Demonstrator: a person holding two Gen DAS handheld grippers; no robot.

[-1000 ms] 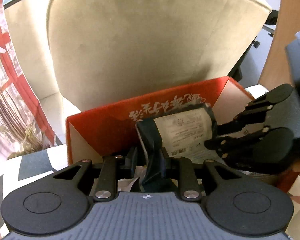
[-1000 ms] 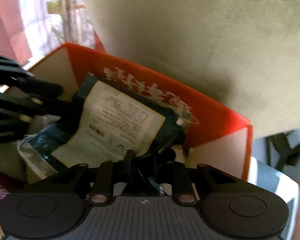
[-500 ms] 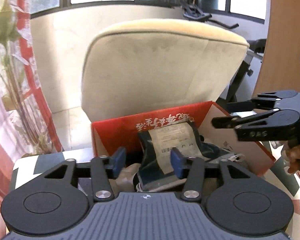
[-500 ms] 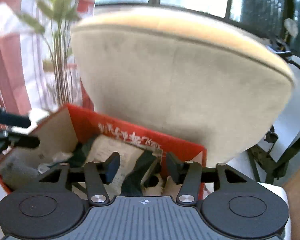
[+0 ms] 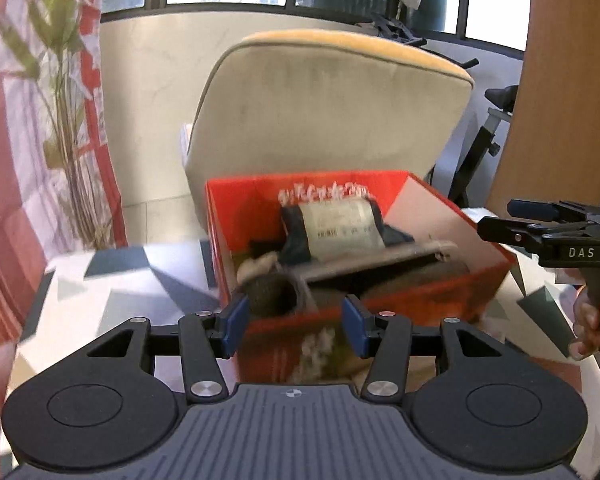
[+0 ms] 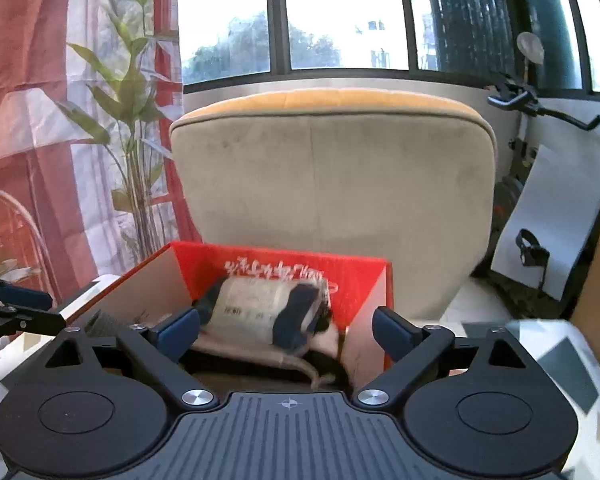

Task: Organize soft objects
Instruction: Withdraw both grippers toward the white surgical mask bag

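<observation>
Dark soft packet with white label [image 5: 342, 222] lies atop the pile in the red box [image 5: 256, 204] on the desk [image 5: 112, 280]. Looks light, squashy, film-slick; pinch a bunched end. Left gripper [image 5: 294, 320] and right gripper [image 6: 288, 330] both spread wide, empty.

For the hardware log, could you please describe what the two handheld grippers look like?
Both the left gripper and right gripper are matte black, with blue finger pads, silver pivot screws, round side discs and a ribbed grey body. "DAS" is printed in white on the right one.
</observation>
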